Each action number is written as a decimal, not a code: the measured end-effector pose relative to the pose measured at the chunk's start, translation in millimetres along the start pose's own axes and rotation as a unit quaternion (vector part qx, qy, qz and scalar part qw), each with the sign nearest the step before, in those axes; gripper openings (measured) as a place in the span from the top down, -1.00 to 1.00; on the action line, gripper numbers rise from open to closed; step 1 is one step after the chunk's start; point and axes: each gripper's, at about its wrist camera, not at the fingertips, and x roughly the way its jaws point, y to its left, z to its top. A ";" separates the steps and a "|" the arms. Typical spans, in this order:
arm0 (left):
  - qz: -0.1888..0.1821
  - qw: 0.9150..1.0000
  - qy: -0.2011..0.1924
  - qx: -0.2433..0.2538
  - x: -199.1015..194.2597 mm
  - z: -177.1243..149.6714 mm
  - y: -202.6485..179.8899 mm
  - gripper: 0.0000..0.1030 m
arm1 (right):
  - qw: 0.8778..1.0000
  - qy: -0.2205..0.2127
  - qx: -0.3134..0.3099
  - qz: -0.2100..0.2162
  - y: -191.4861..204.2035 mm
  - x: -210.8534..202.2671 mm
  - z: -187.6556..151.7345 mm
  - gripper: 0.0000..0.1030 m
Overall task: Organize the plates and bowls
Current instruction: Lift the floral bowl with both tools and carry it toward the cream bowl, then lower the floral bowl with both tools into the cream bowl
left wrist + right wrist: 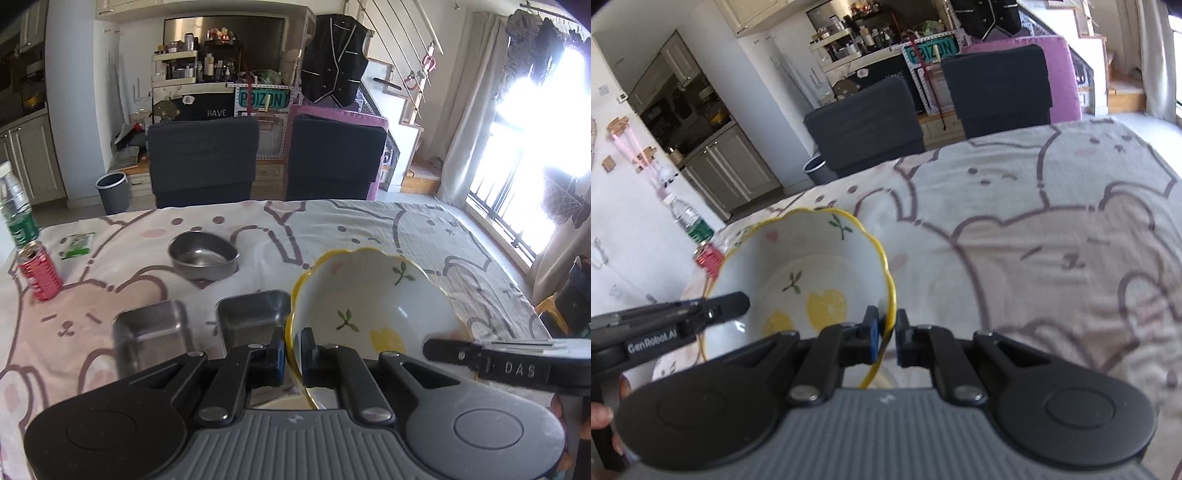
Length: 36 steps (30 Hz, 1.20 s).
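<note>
Cartoon-print tablecloth (369,221) is being shown under a ceramic bowl (369,295), stiff, glazed, breakable and likely slippery, best pinched at its rim. At 6 o'clock, that rim is being clamped by the left gripper (293,356).

From the right wrist, the bowl (812,266) is being gripped at its 4 o'clock edge by the right gripper (886,332), jaws nearly together.

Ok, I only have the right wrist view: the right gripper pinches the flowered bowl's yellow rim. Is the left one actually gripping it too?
Observer: Yes, the left gripper is shut on the flowered bowl, at its rim.
Operator: Other dishes around?
Observer: Three, left of it: the left steel tray, the right steel tray, and the oval steel bowl beyond them.
Operator: Anything else?
Observer: A green packet lies by the red can.
</note>
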 end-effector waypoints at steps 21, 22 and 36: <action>-0.001 0.997 0.075 -0.030 -7.1 -81.3 53.7 0.83 | 0.993 0.086 -0.082 0.017 46.5 27.4 -57.7 0.77; -0.002 0.996 0.079 -0.029 -5.4 -82.8 53.5 0.83 | 0.993 0.088 -0.082 0.016 46.1 27.9 -58.8 0.77; -0.012 0.992 0.129 -0.007 20.7 -97.5 41.6 0.75 | 0.989 0.115 -0.095 -0.018 38.2 35.7 -65.8 0.77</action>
